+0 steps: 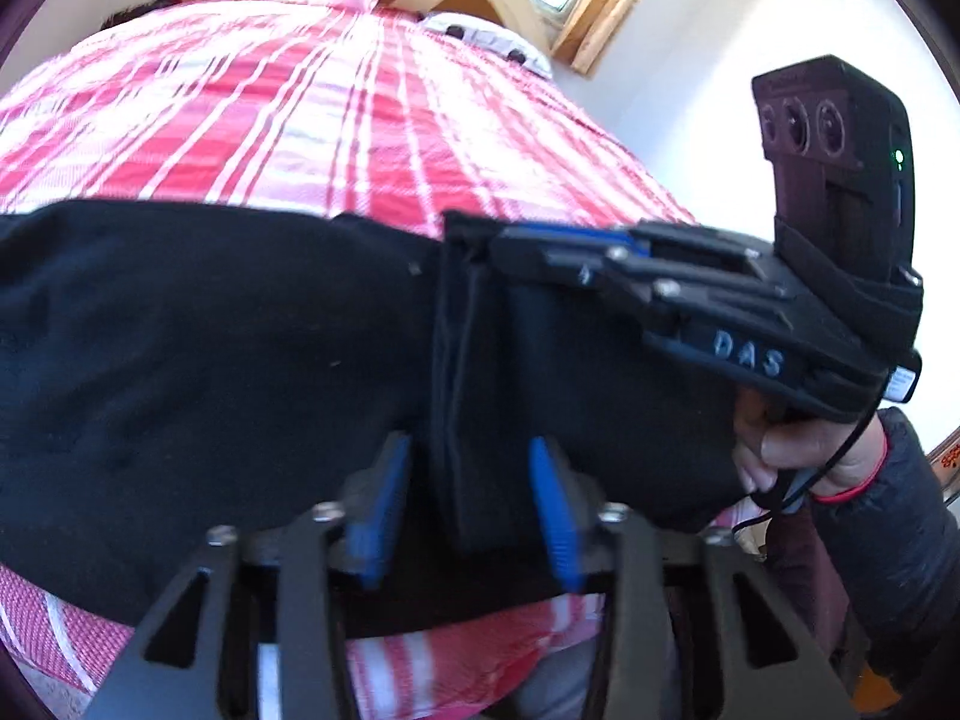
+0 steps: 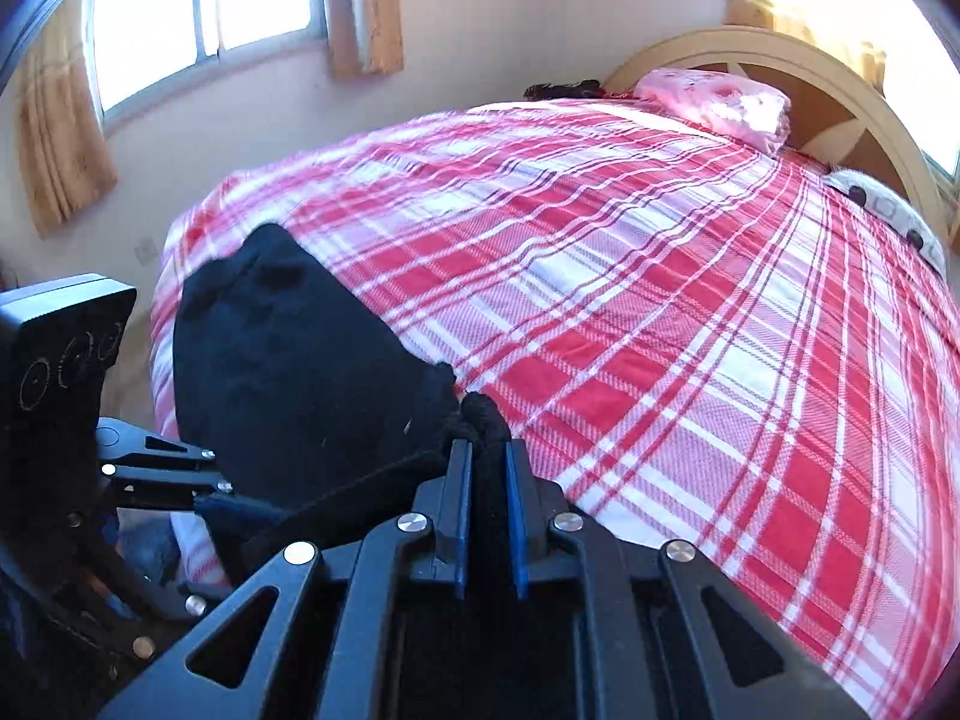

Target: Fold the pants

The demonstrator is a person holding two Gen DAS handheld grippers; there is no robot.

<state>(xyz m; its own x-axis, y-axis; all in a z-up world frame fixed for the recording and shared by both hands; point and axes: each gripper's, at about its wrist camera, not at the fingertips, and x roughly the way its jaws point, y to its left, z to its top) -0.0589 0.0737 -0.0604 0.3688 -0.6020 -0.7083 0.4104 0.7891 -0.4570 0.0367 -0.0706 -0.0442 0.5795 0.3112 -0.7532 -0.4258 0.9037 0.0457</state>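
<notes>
The black pants [image 1: 210, 360] lie across the near end of the bed [image 1: 300, 120], a soft, matte, slightly fuzzy dark mass with a thick folded band of cloth at the near edge. In the left wrist view their long axis runs side to side across the frame; in the right wrist view the same cloth [image 2: 288, 360] stretches away to the upper left, ending in a rounded lump close to the bed's far corner.

The right hand-held gripper [image 2: 486, 480] is clamped on a bunched fold of the pants, its blue pads nearly together with black cloth squeezed between them. In the left wrist view this gripper [image 1: 474, 252] comes in from the right at the pants' upper edge, held by a hand [image 1: 798, 450] in a dark padded sleeve. The left hand-held gripper [image 1: 474, 510] has its blue, ribbed pads spread apart on either side of the thick folded band, not pressing it.

Under the pants lies a red, pink and white plaid bedspread [image 2: 660, 330] with a woven, ribbed texture. At the far end sit a pink pillow [image 2: 720, 102] and a curved, pale wooden headboard [image 2: 870, 96], with a white patterned pillow [image 2: 888, 210] at the side. Windows [image 2: 198, 6] with tan curtains [image 2: 60, 150] line the pale wall behind.
</notes>
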